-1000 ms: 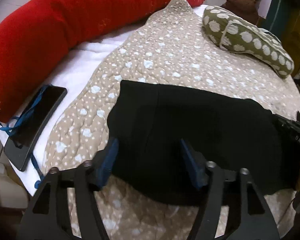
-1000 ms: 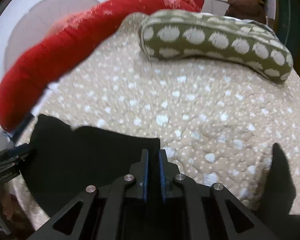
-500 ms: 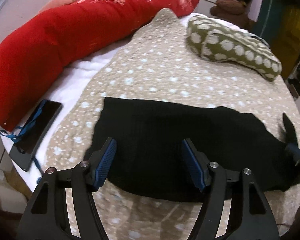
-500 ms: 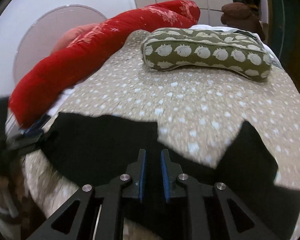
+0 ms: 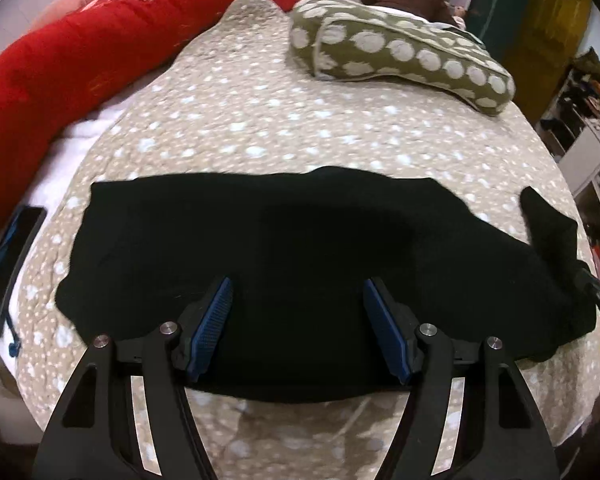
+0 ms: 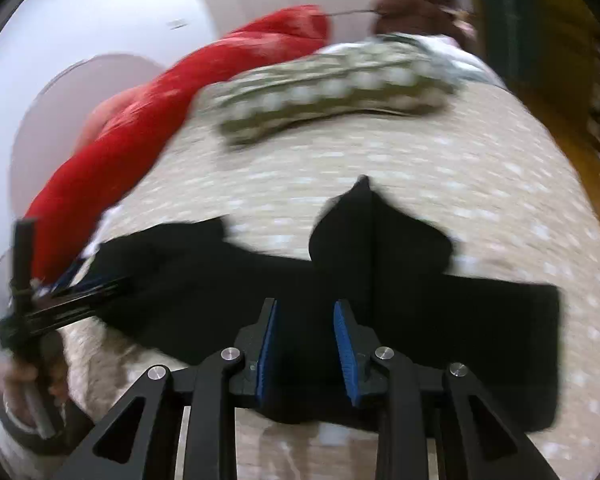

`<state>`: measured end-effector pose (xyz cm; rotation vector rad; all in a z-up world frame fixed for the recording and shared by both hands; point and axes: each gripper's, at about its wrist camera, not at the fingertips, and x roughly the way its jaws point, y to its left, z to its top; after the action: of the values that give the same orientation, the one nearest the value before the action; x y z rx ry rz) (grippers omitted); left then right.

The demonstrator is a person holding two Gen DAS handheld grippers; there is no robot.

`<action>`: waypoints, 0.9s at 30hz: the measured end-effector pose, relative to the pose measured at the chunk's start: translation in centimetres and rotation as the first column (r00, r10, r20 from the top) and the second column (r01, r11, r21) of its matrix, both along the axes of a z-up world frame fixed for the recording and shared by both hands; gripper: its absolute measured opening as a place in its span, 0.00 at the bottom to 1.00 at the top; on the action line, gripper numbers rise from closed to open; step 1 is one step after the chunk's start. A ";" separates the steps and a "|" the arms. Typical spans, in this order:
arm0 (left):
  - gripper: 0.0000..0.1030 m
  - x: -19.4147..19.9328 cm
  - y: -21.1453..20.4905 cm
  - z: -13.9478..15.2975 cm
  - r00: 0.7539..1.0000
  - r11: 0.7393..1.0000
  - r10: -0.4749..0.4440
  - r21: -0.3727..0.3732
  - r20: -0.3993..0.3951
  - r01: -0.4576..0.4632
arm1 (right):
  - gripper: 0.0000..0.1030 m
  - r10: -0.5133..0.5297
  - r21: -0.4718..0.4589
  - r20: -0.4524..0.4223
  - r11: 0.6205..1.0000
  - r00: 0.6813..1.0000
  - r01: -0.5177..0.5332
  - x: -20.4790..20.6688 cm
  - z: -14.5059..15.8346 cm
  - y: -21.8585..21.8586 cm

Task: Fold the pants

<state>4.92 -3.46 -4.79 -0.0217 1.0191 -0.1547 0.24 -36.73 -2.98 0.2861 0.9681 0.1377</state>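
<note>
Both tongs are released and grasping nothing: your left gripper [image 5: 298, 326] hangs with its blue pads wide apart above the near edge of the pants [image 5: 284, 256], and your right gripper [image 6: 306, 346] has its pads parted by a narrower gap over the same dark cloth, no fabric visibly caught between them, though that view is blurred.

The pants lie spread across the spotted quilt [image 5: 260, 120] as one long black band, near your edge of the bed. They look laid leg over leg already, so you can judge the lengthwise fold as done. At the right end a corner of cloth [image 6: 364, 216] stands up or lies turned over; from these views you cannot tell which.

What remains, by the look of it, is flattening that corner and folding the band across its length, end to end. The green pillow [image 5: 400, 56], red bolster [image 5: 80, 60] and phone [image 5: 8, 264] sit apart from the cloth.
</note>
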 end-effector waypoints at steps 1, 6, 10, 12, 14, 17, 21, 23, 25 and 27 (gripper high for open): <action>0.66 0.1 -0.4 0.0 1.000 1.000 -0.008 0.001 -0.002 0.008 | 0.28 -0.036 -0.014 -0.014 0.999 0.999 0.036 0.2 -0.4 -0.8; 0.66 0.0 -2.3 -0.7 0.999 0.999 -0.040 0.034 -0.015 0.040 | 0.30 -0.134 0.015 -0.031 0.991 0.991 0.135 1.6 -0.4 -3.3; 0.66 0.2 -2.5 -0.7 0.999 0.999 -0.045 0.026 -0.020 0.045 | 0.34 -0.074 -0.004 0.011 0.997 0.997 0.074 3.1 1.2 -1.7; 0.66 0.2 -2.6 -0.7 0.998 0.998 -0.051 0.030 -0.021 0.052 | 0.35 -0.054 -0.031 0.005 0.998 0.999 0.054 4.3 1.4 -1.1; 0.66 0.2 -2.4 -0.7 0.998 0.998 -0.054 0.027 -0.024 0.055 | 0.35 -0.094 -0.062 0.005 0.994 0.996 0.094 5.0 1.3 -1.9; 0.66 0.3 -2.2 -1.0 0.998 0.998 -0.052 0.019 -0.028 0.052 | 0.35 -0.225 -0.049 -0.010 0.973 0.974 0.224 5.4 0.2 -4.9; 0.66 0.2 -2.6 -1.2 0.999 0.999 -0.040 0.032 -0.025 0.041 | 0.35 -0.198 0.007 -0.117 0.980 0.973 0.200 6.9 -3.2 -6.0; 0.66 0.2 -2.7 -1.2 0.999 0.998 -0.043 0.044 -0.025 0.044 | 0.25 -0.142 0.053 -0.089 0.988 0.986 0.147 7.5 -4.1 -4.9; 0.66 0.3 -2.6 -1.1 0.999 0.998 -0.044 0.041 -0.032 0.045 | 0.10 -0.130 0.050 -0.052 0.990 0.990 0.133 7.6 -3.8 -4.4; 0.66 0.4 -2.3 -0.9 0.999 0.999 -0.041 0.028 -0.036 0.042 | 0.09 -0.161 0.041 -0.016 0.986 0.987 0.162 6.5 -2.4 -4.9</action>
<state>5.31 -5.78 -5.72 0.0230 1.0577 -0.1777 6.74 -41.66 -5.39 0.4038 0.9514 0.0082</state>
